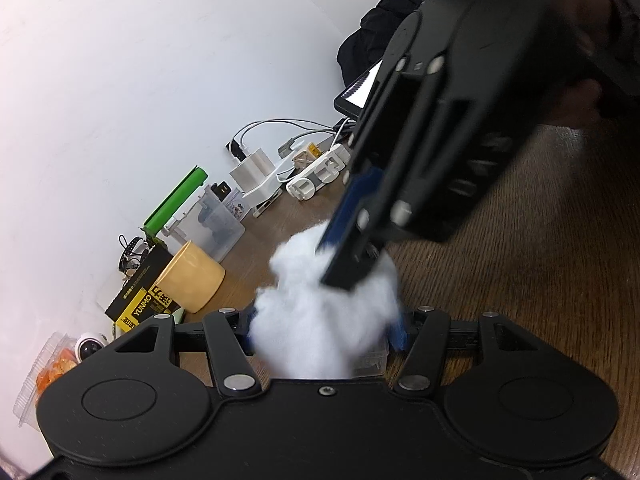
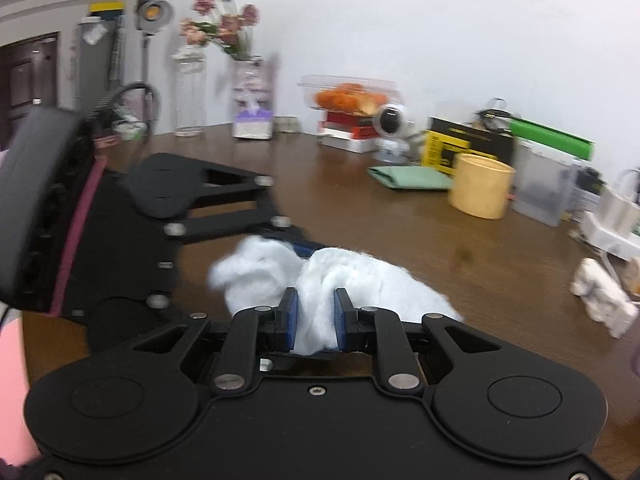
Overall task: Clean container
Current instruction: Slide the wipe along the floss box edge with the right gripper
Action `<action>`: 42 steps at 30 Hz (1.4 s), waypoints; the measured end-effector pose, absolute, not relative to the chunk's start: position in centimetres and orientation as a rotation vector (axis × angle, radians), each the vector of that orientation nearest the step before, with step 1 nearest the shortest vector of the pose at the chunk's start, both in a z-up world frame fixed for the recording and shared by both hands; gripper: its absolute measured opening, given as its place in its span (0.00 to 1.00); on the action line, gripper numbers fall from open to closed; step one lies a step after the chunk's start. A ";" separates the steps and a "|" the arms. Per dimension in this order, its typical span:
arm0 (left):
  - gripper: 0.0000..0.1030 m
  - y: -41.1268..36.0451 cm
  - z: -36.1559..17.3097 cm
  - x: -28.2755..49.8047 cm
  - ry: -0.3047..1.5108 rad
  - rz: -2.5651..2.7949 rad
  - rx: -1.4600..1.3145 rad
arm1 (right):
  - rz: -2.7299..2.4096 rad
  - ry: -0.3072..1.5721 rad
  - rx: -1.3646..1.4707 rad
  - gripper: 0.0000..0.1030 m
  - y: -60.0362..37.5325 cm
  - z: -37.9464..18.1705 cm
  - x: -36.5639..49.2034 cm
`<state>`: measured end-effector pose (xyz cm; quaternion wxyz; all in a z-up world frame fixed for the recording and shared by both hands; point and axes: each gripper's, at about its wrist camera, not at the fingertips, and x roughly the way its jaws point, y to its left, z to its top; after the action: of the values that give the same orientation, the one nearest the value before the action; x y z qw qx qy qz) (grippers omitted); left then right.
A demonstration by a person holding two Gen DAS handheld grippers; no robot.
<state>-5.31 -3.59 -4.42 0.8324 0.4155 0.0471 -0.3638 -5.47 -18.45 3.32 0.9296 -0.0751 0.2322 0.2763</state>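
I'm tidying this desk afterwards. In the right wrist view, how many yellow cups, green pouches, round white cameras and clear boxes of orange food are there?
Yellow cup: 1
Green pouch: 1
Round white camera: 1
Clear box of orange food: 1
Total: 4

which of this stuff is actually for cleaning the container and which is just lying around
In the job: white wad, clear container (mostly hidden under it), left hand-held gripper, right hand-held gripper.
Lying about: yellow cup, tissue box, webcam, power strip.
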 end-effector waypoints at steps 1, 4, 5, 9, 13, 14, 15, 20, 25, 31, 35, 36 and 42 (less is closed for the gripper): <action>0.55 -3.6 -4.4 -5.3 0.100 -0.771 0.881 | 0.547 0.477 -0.153 0.19 -18.7 3.3 -5.2; 0.55 -3.6 -4.4 -5.3 0.100 -0.771 0.881 | 0.553 0.471 -0.145 0.19 -18.6 3.6 -4.7; 0.55 -3.6 -4.4 -5.3 0.100 -0.771 0.881 | 0.567 0.469 -0.147 0.19 -18.3 3.7 -4.8; 0.55 -3.6 -4.4 -5.4 0.099 -0.771 0.881 | 0.650 0.470 -0.165 0.19 -17.2 3.9 -5.5; 0.55 -3.6 -4.4 -5.6 0.097 -0.775 0.883 | 0.660 0.488 -0.174 0.19 -17.7 3.6 -6.3; 0.55 -3.6 -4.4 -5.7 0.097 -0.775 0.883 | 0.644 0.493 -0.169 0.19 -18.1 3.6 -6.2; 0.55 -3.6 -4.4 -5.7 0.097 -0.775 0.883 | 0.617 0.498 -0.166 0.19 -18.6 3.6 -5.9; 0.55 -3.6 -4.4 -5.7 0.097 -0.775 0.883 | 0.510 0.492 -0.153 0.19 -19.6 3.9 -4.4; 0.55 -3.6 -4.4 -5.8 0.097 -0.775 0.883 | 0.632 0.472 -0.169 0.19 -17.5 4.1 -5.5; 0.55 -3.6 -4.4 -5.8 0.097 -0.775 0.884 | 0.614 0.499 -0.174 0.19 -18.6 3.7 -5.7; 0.55 -3.6 -4.4 -5.8 0.097 -0.775 0.884 | 0.509 0.501 -0.160 0.19 -19.7 3.9 -4.5; 0.55 -3.6 -4.4 -5.8 0.097 -0.775 0.884 | 0.512 0.497 -0.152 0.19 -19.6 4.0 -4.4; 0.55 -3.6 -4.4 -5.8 0.096 -0.775 0.884 | 0.672 0.491 -0.169 0.18 -17.1 4.2 -5.7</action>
<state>-5.82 -3.57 -4.37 0.8310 0.4170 0.0452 -0.3654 -5.69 -17.06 4.23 0.9111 -0.0821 0.2383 0.3260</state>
